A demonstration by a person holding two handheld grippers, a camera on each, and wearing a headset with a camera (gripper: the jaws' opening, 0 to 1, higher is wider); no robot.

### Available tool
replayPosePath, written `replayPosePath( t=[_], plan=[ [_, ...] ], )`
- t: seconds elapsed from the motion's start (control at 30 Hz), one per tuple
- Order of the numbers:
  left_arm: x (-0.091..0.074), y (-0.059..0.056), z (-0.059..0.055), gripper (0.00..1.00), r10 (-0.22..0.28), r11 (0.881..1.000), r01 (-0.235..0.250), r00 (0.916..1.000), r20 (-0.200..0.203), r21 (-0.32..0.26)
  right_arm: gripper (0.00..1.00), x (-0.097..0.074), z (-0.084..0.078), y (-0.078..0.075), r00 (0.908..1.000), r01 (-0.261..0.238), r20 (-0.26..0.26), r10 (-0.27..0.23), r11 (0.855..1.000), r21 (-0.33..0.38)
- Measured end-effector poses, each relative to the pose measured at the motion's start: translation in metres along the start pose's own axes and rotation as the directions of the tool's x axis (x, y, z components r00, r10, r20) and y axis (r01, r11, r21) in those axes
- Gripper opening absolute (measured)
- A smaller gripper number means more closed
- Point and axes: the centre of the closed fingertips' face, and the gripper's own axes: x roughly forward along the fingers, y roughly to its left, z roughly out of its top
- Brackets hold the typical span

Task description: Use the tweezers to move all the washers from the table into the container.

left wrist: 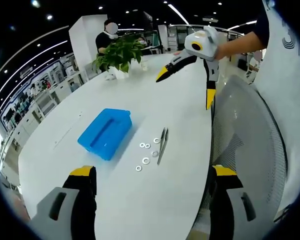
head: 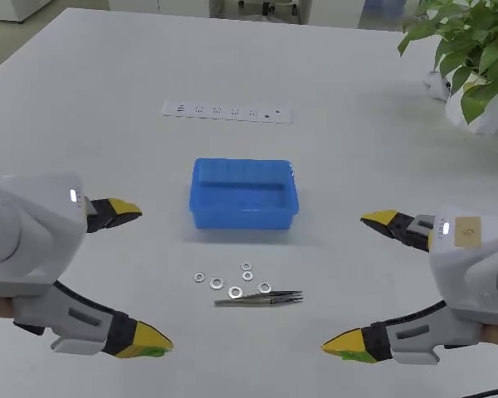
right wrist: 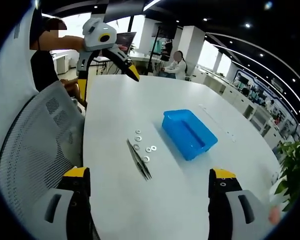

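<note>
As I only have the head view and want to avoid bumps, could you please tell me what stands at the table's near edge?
Observer: A white mesh chair, right at that edge.
Operator: Thank you. Is anyone else around?
Observer: Yes, a person stands behind the plant.
Operator: And further off?
Observer: Another person, in white, is farther back in the room.
</note>
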Motion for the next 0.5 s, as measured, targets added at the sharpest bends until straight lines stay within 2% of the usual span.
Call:
replayPosePath(
  t=[0.17, 0.5],
  plan=[
    [0.001, 0.003, -0.0007, 0.99, 0.0, 1.0, 0.0, 1.0, -0.004, -0.006, 0.99, 0.0004, -0.003, -0.0011, 1.0, 0.001, -0.009, -0.001, 1.0, 0.005],
    [0.0066, -0.0005, -0.0039, 0.99, -0.019, 1.0, 0.019, 0.9998, -0.005, -0.016, 0.98, -0.0004, -0.0077, -0.0043, 0.9998, 0.004, -0.021, -0.003, 1.0, 0.011]
  ],
)
